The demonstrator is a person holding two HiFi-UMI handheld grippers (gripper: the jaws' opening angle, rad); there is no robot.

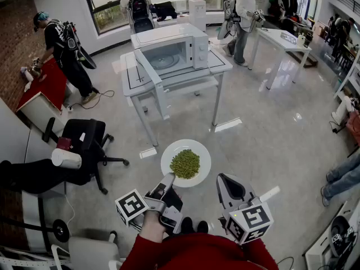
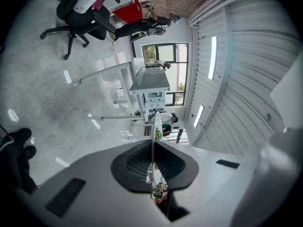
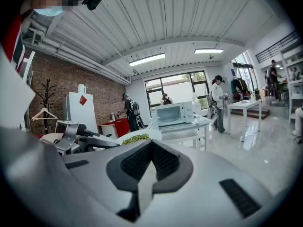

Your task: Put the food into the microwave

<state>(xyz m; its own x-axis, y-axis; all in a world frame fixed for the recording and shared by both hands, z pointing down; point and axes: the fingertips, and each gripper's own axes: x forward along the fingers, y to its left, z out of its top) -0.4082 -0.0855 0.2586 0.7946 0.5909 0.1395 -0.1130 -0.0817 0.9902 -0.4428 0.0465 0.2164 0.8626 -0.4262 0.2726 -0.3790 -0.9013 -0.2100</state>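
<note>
While the left gripper [image 1: 169,178] is clamped on the near rim of the plate [image 1: 175,149], the plate hangs in the air above the floor [image 1: 264,134], stretching forward from the jaws. The left gripper view shows the plate edge-on, running straight out between the two pads. A heap of green food [image 1: 185,163] lies in the middle of the plate, just ahead of those jaws and clear of them. The right gripper [image 1: 227,181] sits just to the right of the plate, near its rim without touching it. Its jaws are together with nothing between them. In the right gripper view, plate and food show just past the jaw tips, to their left. The microwave [image 1: 169,50] stands on a white table [image 1: 221,61] well ahead of both grippers. Its door is swung open to the left, and the turntable shows inside. Plate and food are well apart from it.
</note>
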